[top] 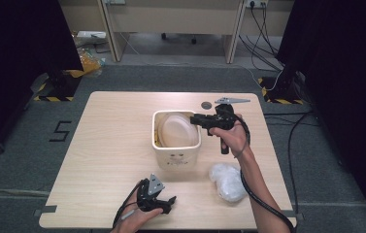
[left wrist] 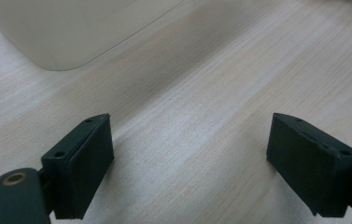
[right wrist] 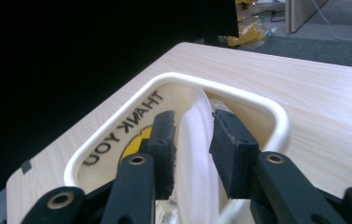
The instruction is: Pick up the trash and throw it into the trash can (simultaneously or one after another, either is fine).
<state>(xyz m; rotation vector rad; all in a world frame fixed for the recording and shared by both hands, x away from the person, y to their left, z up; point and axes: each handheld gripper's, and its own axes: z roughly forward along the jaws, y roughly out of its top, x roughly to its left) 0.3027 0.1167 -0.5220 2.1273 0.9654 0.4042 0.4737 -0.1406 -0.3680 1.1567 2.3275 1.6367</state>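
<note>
A cream square bin (top: 176, 158) stands mid-table, its rounded rim (right wrist: 276, 116) close below my right gripper and its lower corner (left wrist: 61, 32) ahead of my left gripper. A pale round plate-like disc (top: 175, 130) stands tilted inside it. My right gripper (top: 193, 119) reaches over the bin's right rim. Its jaws (right wrist: 194, 135) straddle the white disc's edge (right wrist: 194, 154), the pads close on either side without squeezing it. "THANK YOU" lettering and a yellow patch show inside the bin. My left gripper (top: 169, 204) rests near the table's front edge, open (left wrist: 190, 158), with bare wood between its pads.
A crumpled white plastic bag (top: 228, 182) lies on the table right of the bin, beside the person's right forearm. A small dark disc (top: 206, 104) sits near the far edge. Dark curtains flank the table, and cables run along the floor at right.
</note>
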